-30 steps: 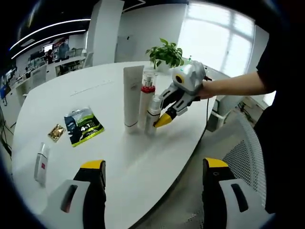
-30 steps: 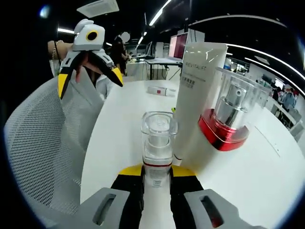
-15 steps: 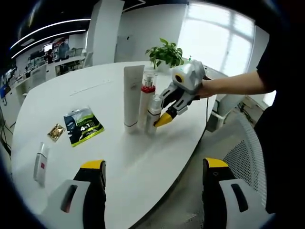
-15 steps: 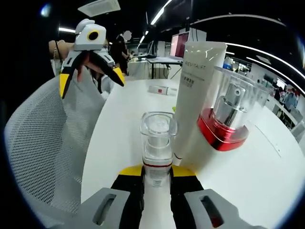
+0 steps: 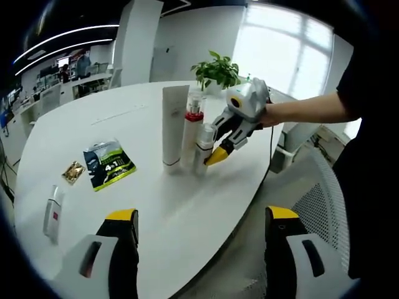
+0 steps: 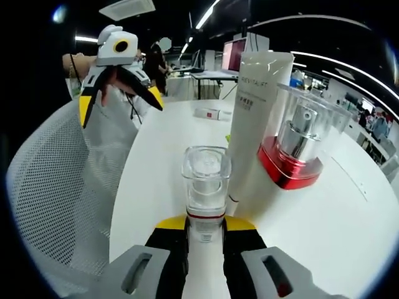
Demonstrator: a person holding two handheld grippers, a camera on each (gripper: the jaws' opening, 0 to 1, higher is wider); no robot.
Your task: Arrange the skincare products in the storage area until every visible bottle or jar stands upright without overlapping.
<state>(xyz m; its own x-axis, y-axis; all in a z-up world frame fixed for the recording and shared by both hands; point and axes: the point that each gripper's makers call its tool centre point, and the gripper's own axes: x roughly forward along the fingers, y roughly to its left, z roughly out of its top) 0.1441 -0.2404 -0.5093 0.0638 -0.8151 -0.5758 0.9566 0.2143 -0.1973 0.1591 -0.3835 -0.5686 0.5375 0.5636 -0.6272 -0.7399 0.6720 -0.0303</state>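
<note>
Left gripper view: left gripper (image 5: 196,240) low in frame, jaws wide apart, nothing between them, held off the near edge of the white table (image 5: 124,112). Three products upright in a tight row mid-table: white tube (image 5: 173,128), red-collared bottle (image 5: 191,131), small clear-capped bottle (image 5: 203,148), each touching or just beside the next; no overlap visible. Right gripper (image 5: 225,149) reaching in from the right, clamped on the small bottle. Flat on the table, well apart to the left: white tube with red mark (image 5: 54,213), long axis running away from camera, near the table's left edge; green sachet (image 5: 109,163) and small gold sachet (image 5: 73,172) between it and the row. Left gripper plainly the nearer one to the lying tube. Open tabletop all round it; potted plant (image 5: 218,70) far back.

Right gripper view: right gripper (image 6: 204,232) shut on the small clear-capped bottle (image 6: 204,187), bottle vertical along the jaws. White tube (image 6: 257,124) and red-collared bottle (image 6: 298,146) just beyond to the right, very close. Left gripper (image 6: 118,65) upper left, jaws spread, empty. Lying tube (image 6: 212,113) far across the table. Mesh chair (image 6: 56,187) off the table's edge.

Judgement: release here, then lying tube next, approached across its long axis.
</note>
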